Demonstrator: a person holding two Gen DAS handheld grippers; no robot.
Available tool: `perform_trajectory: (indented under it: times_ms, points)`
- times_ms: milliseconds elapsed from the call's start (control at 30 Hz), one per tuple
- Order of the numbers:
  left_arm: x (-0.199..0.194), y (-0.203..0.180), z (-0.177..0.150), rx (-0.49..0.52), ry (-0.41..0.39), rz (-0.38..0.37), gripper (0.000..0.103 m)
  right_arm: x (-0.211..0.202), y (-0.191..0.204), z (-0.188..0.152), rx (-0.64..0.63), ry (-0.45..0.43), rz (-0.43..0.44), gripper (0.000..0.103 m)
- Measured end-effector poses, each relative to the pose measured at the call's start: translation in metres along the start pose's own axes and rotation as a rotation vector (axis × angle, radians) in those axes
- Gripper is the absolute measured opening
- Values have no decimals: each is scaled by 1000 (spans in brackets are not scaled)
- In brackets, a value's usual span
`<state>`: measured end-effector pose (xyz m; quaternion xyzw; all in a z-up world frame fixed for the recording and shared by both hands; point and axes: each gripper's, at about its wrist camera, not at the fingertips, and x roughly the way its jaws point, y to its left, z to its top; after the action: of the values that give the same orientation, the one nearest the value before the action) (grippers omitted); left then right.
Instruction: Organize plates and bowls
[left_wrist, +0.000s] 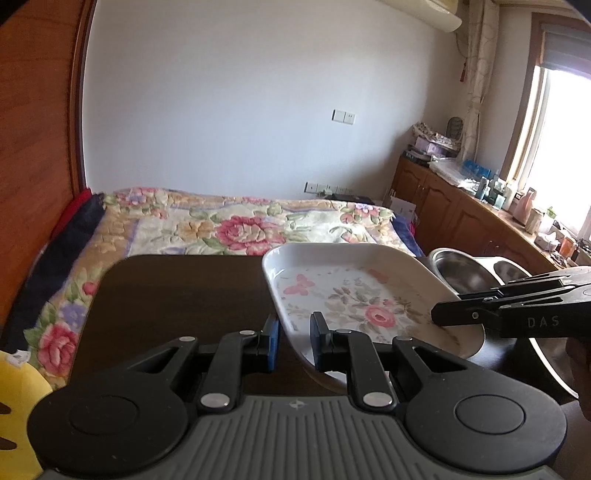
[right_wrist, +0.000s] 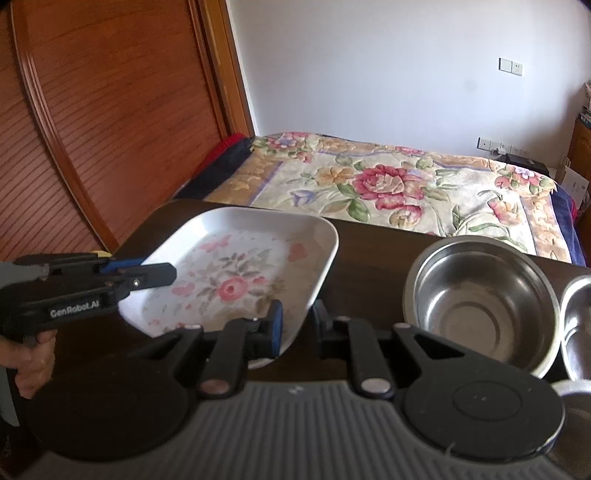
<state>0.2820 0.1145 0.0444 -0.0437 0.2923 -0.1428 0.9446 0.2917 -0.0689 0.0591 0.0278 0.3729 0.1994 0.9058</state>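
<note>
A white square plate with a pink flower print (left_wrist: 347, 291) (right_wrist: 236, 273) is held tilted above the dark table (left_wrist: 177, 291) (right_wrist: 373, 251). My left gripper (left_wrist: 294, 341) straddles the plate's near left rim, jaws partly closed with the rim between the blue pads. It also shows in the right wrist view (right_wrist: 159, 271). My right gripper (right_wrist: 297, 326) straddles the plate's right corner the same way. It also shows in the left wrist view (left_wrist: 443, 314). Two steel bowls (right_wrist: 480, 299) (right_wrist: 580, 325) stand on the table right of the plate.
A bed with a floral quilt (left_wrist: 236, 225) (right_wrist: 388, 184) lies beyond the table. A wooden wardrobe (right_wrist: 92, 110) stands on the left. A wooden cabinet with bottles (left_wrist: 480, 206) runs under the window. A yellow object (left_wrist: 18, 398) lies at the lower left.
</note>
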Motion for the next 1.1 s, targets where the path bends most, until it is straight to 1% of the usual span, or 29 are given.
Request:
perform_trajectory:
  times_ms: [100, 333, 500, 733, 933, 1100]
  points:
    - [-15, -8, -2, 5, -19, -4, 48, -12, 0, -3, 1, -19, 16, 19]
    - [-51, -32, -17, 24, -55, 0, 47, -46, 5, -20, -6, -75, 24, 18]
    - [-71, -45, -31, 26, -72, -15, 48, -65, 8, -34, -15, -93, 28, 18]
    - [-98, -54, -69, -24, -89, -44, 48, -90, 13, -61, -31, -124, 34, 18]
    - [-116, -62, -91, -18, -102, -51, 48, -100, 19, -92, -41, -132, 46, 18]
    - [-131, -67, -108, -21, -132, -50, 48, -108, 23, -113, -52, -149, 65, 18]
